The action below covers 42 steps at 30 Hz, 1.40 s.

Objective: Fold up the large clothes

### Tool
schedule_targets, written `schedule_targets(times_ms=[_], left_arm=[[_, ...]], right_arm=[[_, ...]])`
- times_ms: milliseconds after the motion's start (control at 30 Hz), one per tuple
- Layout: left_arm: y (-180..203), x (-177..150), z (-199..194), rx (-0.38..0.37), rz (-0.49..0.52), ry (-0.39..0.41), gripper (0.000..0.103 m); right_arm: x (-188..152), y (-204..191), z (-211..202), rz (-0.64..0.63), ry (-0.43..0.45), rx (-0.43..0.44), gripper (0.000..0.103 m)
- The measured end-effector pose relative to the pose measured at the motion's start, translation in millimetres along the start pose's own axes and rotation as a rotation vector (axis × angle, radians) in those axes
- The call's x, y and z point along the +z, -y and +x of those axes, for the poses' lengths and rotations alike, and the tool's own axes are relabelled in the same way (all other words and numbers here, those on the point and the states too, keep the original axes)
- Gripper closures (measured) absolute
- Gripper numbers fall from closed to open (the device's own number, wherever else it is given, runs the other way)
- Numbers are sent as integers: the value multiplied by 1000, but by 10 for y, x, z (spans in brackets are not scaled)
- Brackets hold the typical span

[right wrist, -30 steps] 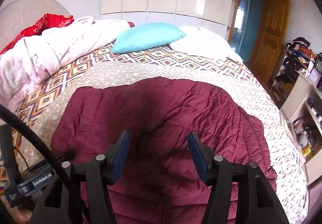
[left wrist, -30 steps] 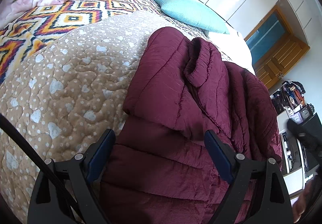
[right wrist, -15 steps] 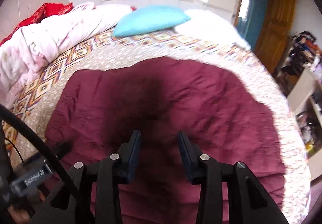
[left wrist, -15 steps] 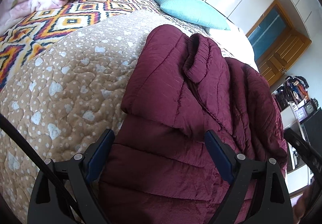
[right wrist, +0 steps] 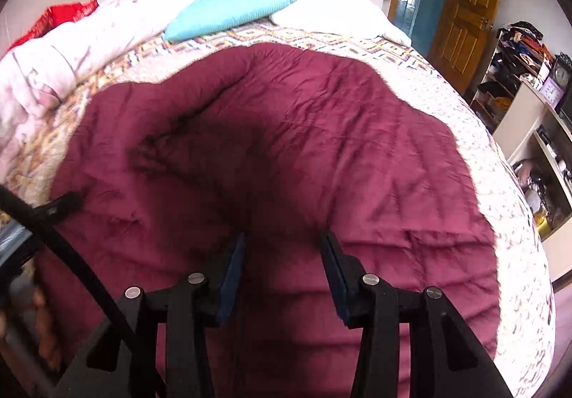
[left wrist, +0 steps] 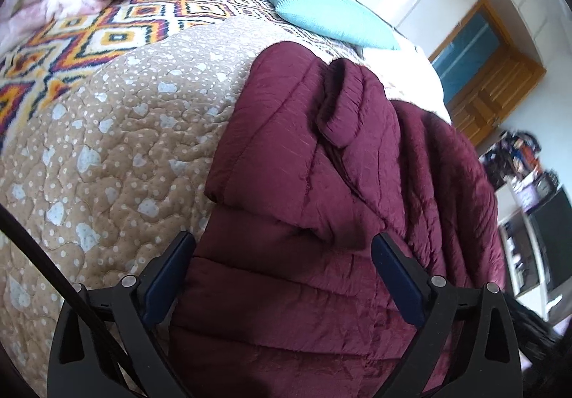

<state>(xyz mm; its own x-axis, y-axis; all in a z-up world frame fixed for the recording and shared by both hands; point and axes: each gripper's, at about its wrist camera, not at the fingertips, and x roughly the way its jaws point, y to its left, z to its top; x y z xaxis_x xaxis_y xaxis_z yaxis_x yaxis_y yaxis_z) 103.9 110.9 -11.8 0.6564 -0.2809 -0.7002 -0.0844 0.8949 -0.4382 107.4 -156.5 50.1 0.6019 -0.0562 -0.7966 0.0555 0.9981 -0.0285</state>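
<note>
A maroon quilted jacket [left wrist: 321, 155] lies spread on the bed, one sleeve folded over its body with the cuff [left wrist: 343, 112] on top. My left gripper [left wrist: 282, 240] hovers over the jacket's near left part. Its jaws are wide and still opening, with fabric below them and none pinched. In the right wrist view the jacket [right wrist: 286, 133] fills the middle. My right gripper [right wrist: 282, 237] sits low over its darkened centre. Its jaws are part open and opening, and the pads press on nothing.
The jacket rests on a beige dotted quilt [left wrist: 107, 147] over a zigzag-patterned blanket [left wrist: 118, 29]. A teal pillow [right wrist: 228, 10] and a pink-white duvet [right wrist: 71, 51] lie at the head. A wooden door [right wrist: 461, 11] and cluttered shelves [right wrist: 529, 83] stand to the right.
The right gripper has dropped closer to the jacket, which looms larger; its jaws narrowed, then widened again. The left gripper's jaws spread a little; its view hardly shifted.
</note>
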Motion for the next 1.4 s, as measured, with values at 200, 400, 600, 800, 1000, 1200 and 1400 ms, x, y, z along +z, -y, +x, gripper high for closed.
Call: schedule_targets(times_ms=[200,400,600,800,1000,1200,1400], left_arm=[[12,-173,-299,22,30,80,5],[-30,-405,-780,103,43,144,8],[159,-666,-1311,223,235,162,9],[-132,-938,-1578,222,186,81,9],[-376,-1142,-1553,226,112,-24,34],[-350,-1434,-1528,246,123,-22,39],[-314,-1522,-1584,270,141,12,38]], right_arm=[[-477,414,-669,-3,23,-40,41],[-1050,951,-1194,22,70,-114,35],[-1412,1299,-1240,133,84,-75,35],[-1707,1479,-1167,173,73,-46,35],[-1944,1570,-1103,205,55,-19,35],[-2040,1398,-1071,121,55,-63,34],[-2211,1312,-1104,88,59,-78,32]])
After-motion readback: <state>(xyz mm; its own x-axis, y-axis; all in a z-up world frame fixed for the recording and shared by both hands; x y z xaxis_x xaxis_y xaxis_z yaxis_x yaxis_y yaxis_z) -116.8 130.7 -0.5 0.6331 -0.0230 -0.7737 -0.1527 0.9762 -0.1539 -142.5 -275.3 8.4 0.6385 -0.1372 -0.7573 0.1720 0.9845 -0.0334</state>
